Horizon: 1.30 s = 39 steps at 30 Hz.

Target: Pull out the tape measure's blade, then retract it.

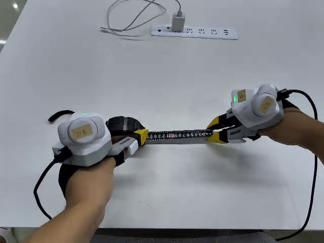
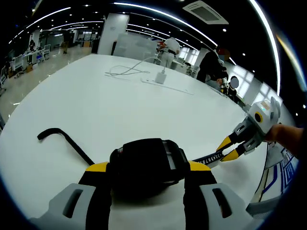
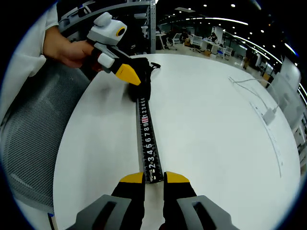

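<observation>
A black tape measure case [image 1: 123, 126] lies on the white table, and my left gripper [image 1: 135, 137] is shut on it; the left gripper view shows the case [image 2: 146, 165] clamped between the yellow-tipped jaws. Its blade [image 1: 177, 135] runs out to the right, flat just above the table. My right gripper [image 1: 216, 129] is shut on the blade's end. Seen from the right gripper view, the numbered blade [image 3: 146, 143] stretches from my right gripper [image 3: 153, 178] away to the case [image 3: 142, 76] and left gripper [image 3: 125, 73]. A black wrist strap [image 2: 64, 139] trails from the case.
A white power strip [image 1: 195, 32] with a plugged charger and coiled white cable [image 1: 132, 15] lies at the table's far edge. A mesh chair [image 3: 33, 139] stands beside the table. People stand in the background [image 2: 211, 67].
</observation>
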Available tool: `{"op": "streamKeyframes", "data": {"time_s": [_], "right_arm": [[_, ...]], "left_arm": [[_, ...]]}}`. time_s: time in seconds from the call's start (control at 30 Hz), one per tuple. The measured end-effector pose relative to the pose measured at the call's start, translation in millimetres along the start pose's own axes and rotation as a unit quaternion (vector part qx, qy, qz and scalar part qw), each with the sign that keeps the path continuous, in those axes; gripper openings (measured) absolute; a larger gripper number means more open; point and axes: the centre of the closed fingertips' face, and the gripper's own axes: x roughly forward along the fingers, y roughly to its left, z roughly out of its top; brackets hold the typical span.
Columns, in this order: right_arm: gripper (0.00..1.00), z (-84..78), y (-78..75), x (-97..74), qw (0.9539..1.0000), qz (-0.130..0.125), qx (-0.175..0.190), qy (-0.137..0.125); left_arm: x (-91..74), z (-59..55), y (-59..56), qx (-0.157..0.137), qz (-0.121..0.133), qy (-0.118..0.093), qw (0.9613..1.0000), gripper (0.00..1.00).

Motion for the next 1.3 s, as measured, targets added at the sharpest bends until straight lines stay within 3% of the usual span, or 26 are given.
{"op": "streamKeyframes", "data": {"time_s": [0.7, 1.3], "right_arm": [[0.1, 29.8, 8.5, 20.1, 0.9995, 0.008, 0.013, -0.026], [0.1, 44.8, 12.6, 37.5, 0.9983, 0.015, 0.033, -0.046]], "left_arm": [[-1.0, 0.4, -0.3, -0.002, -0.005, 0.0, 1.0, 0.56], [-0.9, -0.1, 0.0, 0.0, -0.01, 0.002, 1.0, 0.57]]}}
